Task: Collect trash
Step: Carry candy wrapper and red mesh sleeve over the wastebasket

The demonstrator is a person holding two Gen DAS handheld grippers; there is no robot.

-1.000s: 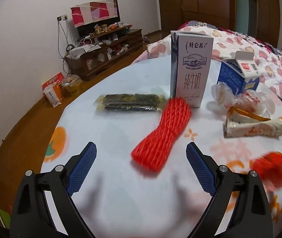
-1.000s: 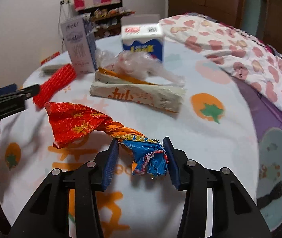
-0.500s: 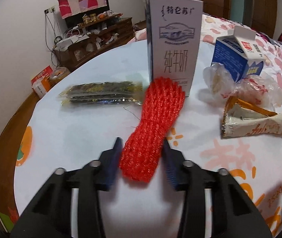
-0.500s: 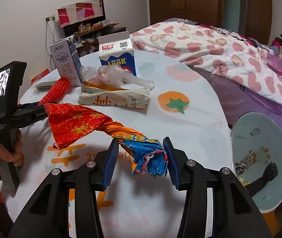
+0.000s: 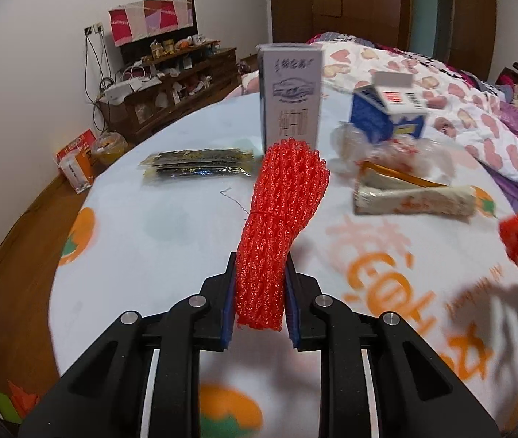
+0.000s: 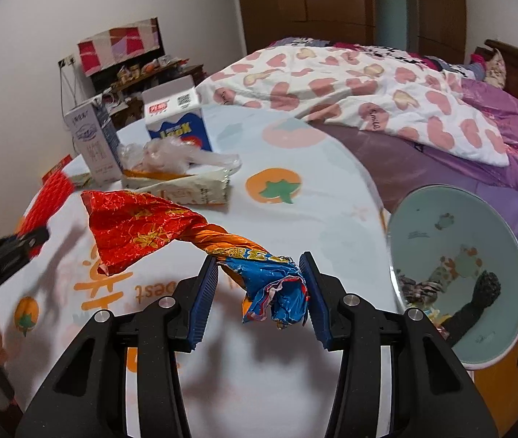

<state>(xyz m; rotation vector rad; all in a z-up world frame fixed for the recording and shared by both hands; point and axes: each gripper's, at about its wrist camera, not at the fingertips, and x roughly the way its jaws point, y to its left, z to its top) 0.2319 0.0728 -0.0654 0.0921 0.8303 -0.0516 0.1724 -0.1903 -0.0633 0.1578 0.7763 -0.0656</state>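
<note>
Trash was already in both tools. The left tool [image 5: 259,294] had just been closing, and its blue pads pinched the near end of a red foam mesh fruit sleeve [image 5: 282,215] at lower centre of the left view, the rest reaching up-frame toward the tall white milk carton [image 5: 291,98]. Gripping an end probably let the soft net trail free instead of bunching. The right tool [image 6: 261,292] clamped the crumpled blue end of a twisted red, orange and blue foil wrapper [image 6: 171,235], whose red fan spread toward the left of its frame above the round counter [image 6: 317,197] with its white fruit-print cloth. Uncollected on the counter were a blue-and-white gabled carton [image 5: 388,116], a clear crumpled plastic bag [image 6: 182,153], a cream paper packet [image 5: 414,199] and a dark flat foil packet [image 5: 197,164]. At lower right of the right view stood a pale round glass-topped stool [image 6: 456,270], apart from the counter.
</note>
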